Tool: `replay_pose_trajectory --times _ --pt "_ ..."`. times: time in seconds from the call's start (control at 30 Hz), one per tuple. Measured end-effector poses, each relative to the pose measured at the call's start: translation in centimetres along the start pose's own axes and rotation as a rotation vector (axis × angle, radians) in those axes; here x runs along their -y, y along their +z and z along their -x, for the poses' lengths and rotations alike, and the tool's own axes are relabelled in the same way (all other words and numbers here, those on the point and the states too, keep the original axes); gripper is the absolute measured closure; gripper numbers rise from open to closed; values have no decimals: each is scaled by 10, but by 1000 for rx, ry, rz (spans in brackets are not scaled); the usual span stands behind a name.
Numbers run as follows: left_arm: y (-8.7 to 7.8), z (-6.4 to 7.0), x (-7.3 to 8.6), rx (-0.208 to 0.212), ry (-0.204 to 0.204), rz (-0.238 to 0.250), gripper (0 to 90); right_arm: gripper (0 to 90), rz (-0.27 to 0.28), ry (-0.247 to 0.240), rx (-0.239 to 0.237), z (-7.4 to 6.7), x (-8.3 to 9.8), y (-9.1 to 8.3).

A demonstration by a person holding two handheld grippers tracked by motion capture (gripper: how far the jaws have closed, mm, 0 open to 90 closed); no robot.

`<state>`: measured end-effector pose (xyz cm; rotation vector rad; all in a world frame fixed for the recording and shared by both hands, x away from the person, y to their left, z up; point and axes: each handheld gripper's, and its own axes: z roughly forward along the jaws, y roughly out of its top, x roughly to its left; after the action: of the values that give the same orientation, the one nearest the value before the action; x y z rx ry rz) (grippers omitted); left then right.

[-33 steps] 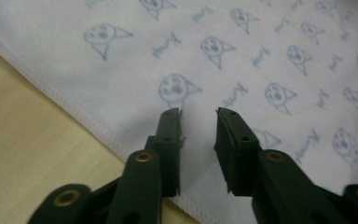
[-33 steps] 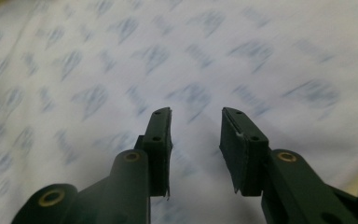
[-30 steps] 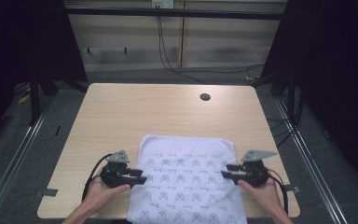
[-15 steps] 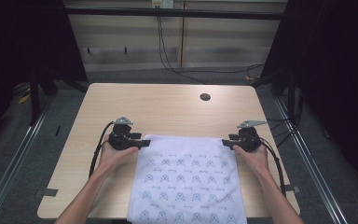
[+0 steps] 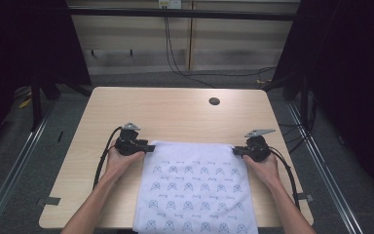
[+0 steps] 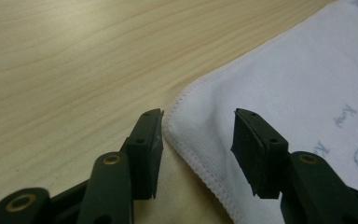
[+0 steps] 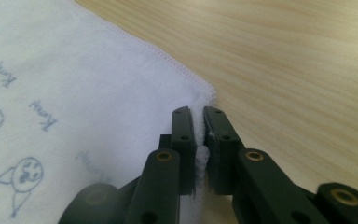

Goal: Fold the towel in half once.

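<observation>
The right gripper (image 7: 198,114), just closing, pinches the white cloth (image 7: 98,88) at its corner; the left gripper (image 6: 198,122), narrowing, apparently stands apart astride the opposite corner.

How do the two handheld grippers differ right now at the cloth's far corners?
The right gripper has its jaws clamped on the white printed cloth, just closed; the left gripper has jaws apart, the corner between them unpinched. The grey plate on the right one lies flatter. Both sit low on the wooden table.
</observation>
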<state>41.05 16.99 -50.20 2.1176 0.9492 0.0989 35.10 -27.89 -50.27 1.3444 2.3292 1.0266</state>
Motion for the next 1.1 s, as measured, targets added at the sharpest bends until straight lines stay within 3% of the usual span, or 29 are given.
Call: replay_pose_trajectory --times 0.13,0.27,0.43,0.57,0.67,0.8,0.87,0.93,1.1 --pt "4 7 0 6 17 -12 642 850 7 22 -35 -1 0 -1" --pt "3 16 0 18 62 -35 853 854 45 37 -63 0 -3 -7" --pt "-16 15 -6 64 34 55 868 857 103 48 -89 1 -11 -20" --pt "-32 13 -13 75 25 111 868 861 167 69 -107 7 -23 -34" --pt "-37 9 -17 79 9 142 869 862 182 65 -110 9 -35 -38" --pt "-40 8 -26 58 19 158 868 863 207 42 -105 9 -58 -46" --pt "-43 6 -33 53 4 183 868 863 217 33 -101 10 -68 -50" --pt "-46 5 -38 53 -9 203 869 863 228 31 -100 11 -79 -54" --pt "-56 0 -58 26 3 235 869 865 250 35 -71 17 -99 -61"
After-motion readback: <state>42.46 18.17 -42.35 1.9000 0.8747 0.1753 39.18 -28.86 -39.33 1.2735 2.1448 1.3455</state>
